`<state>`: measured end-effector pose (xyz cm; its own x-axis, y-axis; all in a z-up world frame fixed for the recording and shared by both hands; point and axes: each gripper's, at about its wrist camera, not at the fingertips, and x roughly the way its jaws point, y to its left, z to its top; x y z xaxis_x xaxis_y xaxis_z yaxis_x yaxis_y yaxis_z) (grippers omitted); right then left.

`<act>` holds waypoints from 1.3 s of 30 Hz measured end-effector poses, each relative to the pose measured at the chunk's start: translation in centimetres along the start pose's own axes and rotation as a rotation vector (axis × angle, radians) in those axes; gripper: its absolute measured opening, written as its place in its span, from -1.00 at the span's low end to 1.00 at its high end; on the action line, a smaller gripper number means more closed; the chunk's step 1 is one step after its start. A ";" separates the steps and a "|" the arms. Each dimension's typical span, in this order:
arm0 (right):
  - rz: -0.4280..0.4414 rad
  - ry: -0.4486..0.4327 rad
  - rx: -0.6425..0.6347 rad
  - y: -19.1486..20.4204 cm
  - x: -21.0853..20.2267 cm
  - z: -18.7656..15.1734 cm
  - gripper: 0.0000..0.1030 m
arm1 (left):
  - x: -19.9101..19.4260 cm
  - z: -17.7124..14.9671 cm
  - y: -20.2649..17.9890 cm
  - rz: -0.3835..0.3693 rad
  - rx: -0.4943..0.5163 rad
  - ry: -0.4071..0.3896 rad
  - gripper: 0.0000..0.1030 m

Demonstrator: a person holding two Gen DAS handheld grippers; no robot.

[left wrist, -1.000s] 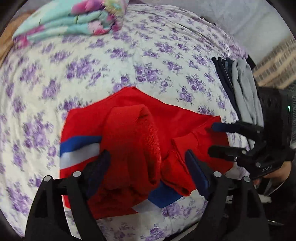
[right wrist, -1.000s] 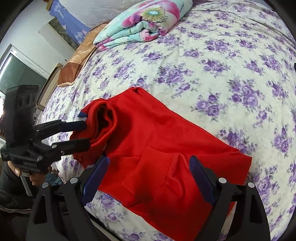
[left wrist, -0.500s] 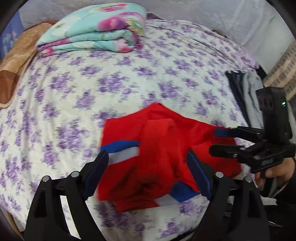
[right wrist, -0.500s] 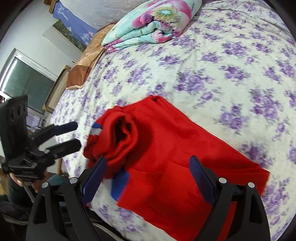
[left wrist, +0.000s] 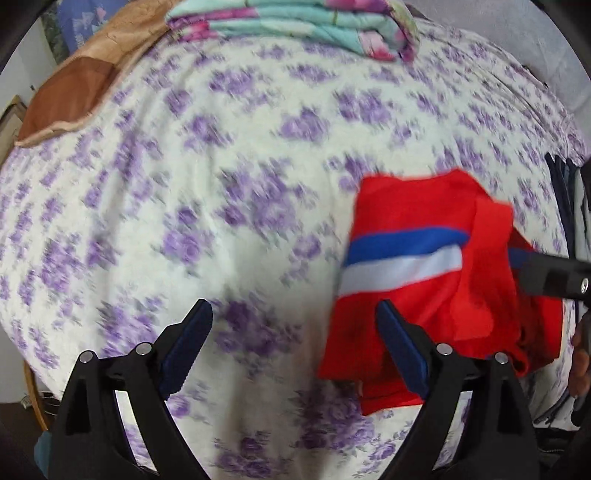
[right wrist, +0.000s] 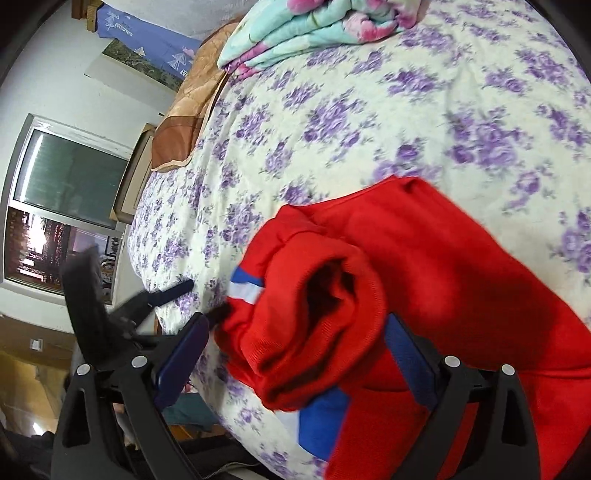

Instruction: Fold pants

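Note:
The red pants (left wrist: 424, 266) with a blue and white stripe lie bunched on the flowered bed sheet (left wrist: 221, 206), at the right in the left wrist view. My left gripper (left wrist: 295, 350) hangs over bare sheet. Its jaws are opening, with only the pants' left edge by the right pad. In the right wrist view the pants (right wrist: 461, 258) fill the lower right. Their rolled end lies under my right gripper (right wrist: 295, 362), whose jaws are opening with the pads not pressing on the cloth. The left gripper (right wrist: 199, 301) shows blurred at the pants' striped end.
A folded floral quilt (left wrist: 295, 26) lies at the far end of the bed, a brown cushion (left wrist: 81, 85) at its left corner. Dark and grey clothes (left wrist: 569, 206) are stacked at the right edge. The bed's near edge (right wrist: 221, 406) drops off below; a window (right wrist: 62, 206) is at the left.
Both grippers swung left. The left one left the top of the pants and is over bare sheet. The right one reached the rolled, striped end. Both jaws stand a little wider.

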<state>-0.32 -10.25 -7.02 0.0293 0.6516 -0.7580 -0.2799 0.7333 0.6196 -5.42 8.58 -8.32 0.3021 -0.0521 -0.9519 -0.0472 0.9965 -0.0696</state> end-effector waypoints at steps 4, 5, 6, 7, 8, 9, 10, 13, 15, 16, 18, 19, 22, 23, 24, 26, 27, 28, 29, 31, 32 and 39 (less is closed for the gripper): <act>-0.037 0.022 -0.003 0.6 1.5 0.6 0.91 | 0.4 -0.4 -1.0 -0.016 0.032 0.009 0.71; -0.056 0.029 -0.014 0.8 2.1 0.7 0.87 | 0.4 -0.3 -1.1 -0.018 0.042 0.007 0.71; -0.078 0.039 -0.027 1.0 2.7 0.8 0.69 | 0.4 -0.2 -1.1 -0.020 0.048 0.006 0.71; -0.100 0.051 -0.037 1.1 3.1 0.8 0.52 | 0.4 -0.1 -1.1 -0.021 0.049 0.007 0.71; -0.157 0.067 -0.058 1.3 3.6 0.7 0.30 | 0.4 -0.1 -1.0 -0.021 0.049 0.008 0.71; -0.177 0.070 -0.074 1.4 3.8 0.7 0.23 | 0.4 -0.1 -1.1 -0.023 0.048 0.011 0.71; -0.178 0.070 -0.087 1.6 3.9 0.7 0.15 | 0.5 0.0 -1.0 -0.025 0.048 0.017 0.71; -0.143 0.084 -0.127 2.5 3.5 0.9 -0.18 | 0.5 0.1 -0.7 -0.038 0.041 0.020 0.73; -0.137 0.062 -0.164 3.4 2.7 0.9 -0.26 | 0.2 0.2 -0.5 -0.054 0.044 0.002 0.73; -0.130 0.045 -0.190 4.0 2.2 1.0 -0.28 | -0.2 0.4 -0.3 -0.067 0.047 -0.016 0.74; -0.101 0.009 -0.248 5.2 0.8 0.8 -0.34 | -1.3 0.9 0.3 -0.100 0.045 -0.061 0.78; -0.063 -0.005 -0.259 5.6 -0.2 0.7 -0.35 | -1.9 1.1 0.6 -0.112 0.041 -0.079 0.80; 0.005 -0.051 -0.274 5.9 -3.6 0.3 -0.41 | -3.4 1.8 1.2 -0.140 0.028 -0.125 0.83; 0.018 -0.065 -0.272 5.7 -4.8 0.2 -0.42 | -4.0 2.0 1.3 -0.151 0.029 -0.148 0.89; 0.031 -0.086 -0.266 5.3 -6.3 -0.2 -0.43 | -4.4 2.1 1.3 -0.154 0.036 -0.170 0.91; 0.037 -0.116 -0.243 3.8 -9.0 -0.9 -0.44 | -4.3 2.3 0.8 -0.132 0.063 -0.186 0.91; 0.028 -0.126 -0.221 2.9 -10.0 -1.3 -0.44 | -3.9 2.4 0.5 -0.122 0.073 -0.177 0.91; 0.010 -0.137 -0.189 1.4 -11.3 -1.9 -0.44 | -3.3 2.5 0.3 -0.119 0.077 -0.162 0.91; -0.002 -0.149 -0.164 0.6 -12.0 -2.4 -0.44 | -2.5 2.5 0.1 -0.120 0.072 -0.135 0.91; -0.019 -0.167 -0.077 -2.3 -13.5 -3.3 -0.37 | -1.3 2.3 -0.4 -0.142 0.076 -0.099 0.90; -0.030 -0.163 -0.046 -3.4 -13.7 -3.7 0.09 | -0.6 2.1 -0.9 -0.138 0.090 -0.082 0.90; -0.022 -0.137 0.023 -4.5 -8.0 -4.0 0.80 | 0.8 1.8 -1.8 -0.113 0.106 -0.035 0.90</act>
<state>-3.13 -19.56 -4.60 0.1664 0.6545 -0.7375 -0.2553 0.7511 0.6089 -3.36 6.87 -8.41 0.3330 -0.1635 -0.9286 0.0893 0.9859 -0.1415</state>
